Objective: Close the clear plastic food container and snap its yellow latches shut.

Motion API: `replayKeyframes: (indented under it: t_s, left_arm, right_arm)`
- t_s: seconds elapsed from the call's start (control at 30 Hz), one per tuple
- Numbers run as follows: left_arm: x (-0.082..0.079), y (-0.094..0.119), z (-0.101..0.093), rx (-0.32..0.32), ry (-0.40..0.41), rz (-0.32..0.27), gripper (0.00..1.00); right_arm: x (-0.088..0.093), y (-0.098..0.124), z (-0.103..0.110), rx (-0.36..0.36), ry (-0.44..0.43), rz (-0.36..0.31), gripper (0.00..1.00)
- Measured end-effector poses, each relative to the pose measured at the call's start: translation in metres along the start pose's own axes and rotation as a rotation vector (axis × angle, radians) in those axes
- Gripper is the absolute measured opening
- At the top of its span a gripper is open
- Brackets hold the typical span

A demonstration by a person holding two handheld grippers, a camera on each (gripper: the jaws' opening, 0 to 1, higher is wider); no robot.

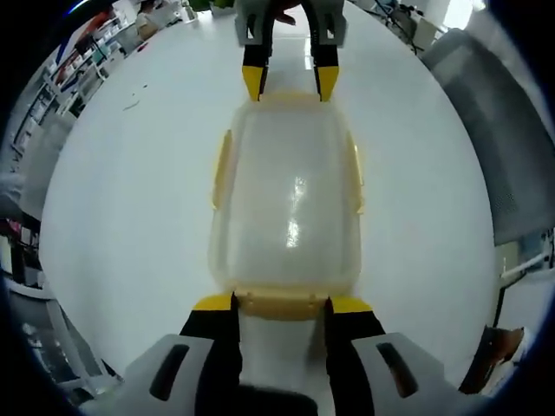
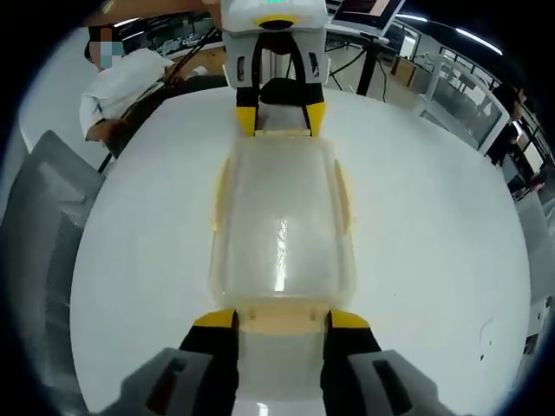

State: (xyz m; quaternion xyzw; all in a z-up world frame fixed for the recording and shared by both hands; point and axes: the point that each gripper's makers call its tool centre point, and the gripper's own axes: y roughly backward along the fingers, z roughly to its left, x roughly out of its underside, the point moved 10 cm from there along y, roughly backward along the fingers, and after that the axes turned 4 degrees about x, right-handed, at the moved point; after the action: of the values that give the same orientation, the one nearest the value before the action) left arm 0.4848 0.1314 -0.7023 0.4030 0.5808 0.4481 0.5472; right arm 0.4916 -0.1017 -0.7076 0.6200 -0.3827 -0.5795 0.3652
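Observation:
The clear plastic container (image 1: pixel 290 199) lies on the white table (image 1: pixel 130 191) with its lid resting on top. Yellow latches (image 1: pixel 221 169) run along both long sides and stand out slightly. My left gripper (image 1: pixel 282 303) is open, its jaws flanking the near end latch (image 1: pixel 279 305). At the far end, my right gripper (image 1: pixel 290 84) straddles the opposite end latch. In the right gripper view the container (image 2: pixel 282 225) is seen from the other end: my right gripper (image 2: pixel 282 319) is open around its end latch (image 2: pixel 282 322), and my left gripper (image 2: pixel 278 117) is at the far end.
A grey chair back (image 1: pixel 499 130) stands at the table's edge, also seen as the chair (image 2: pixel 39 225). A person in white (image 2: pixel 126 91) sits at the far side. A laptop (image 2: pixel 364 13) is behind the table. Shelves (image 1: pixel 74 65) line the room.

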Motion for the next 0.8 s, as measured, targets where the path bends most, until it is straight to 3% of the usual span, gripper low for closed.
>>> replayKeyframes:
  t_s: [0.07,0.5,0.8]
  left_arm:
    - [-0.001,0.005,-0.002,-0.007,-0.002,0.021,0.36]
    - [-0.016,0.028,-0.014,-0.064,0.018,-0.011,0.36]
    - [-0.045,0.038,-0.024,-0.099,0.023,-0.049,0.36]
  right_arm:
    - [-0.004,0.005,0.001,0.001,0.015,-0.012,0.35]
    - [-0.003,0.031,0.005,0.030,0.040,-0.017,0.35]
    - [0.011,0.064,0.007,0.047,0.061,-0.004,0.35]
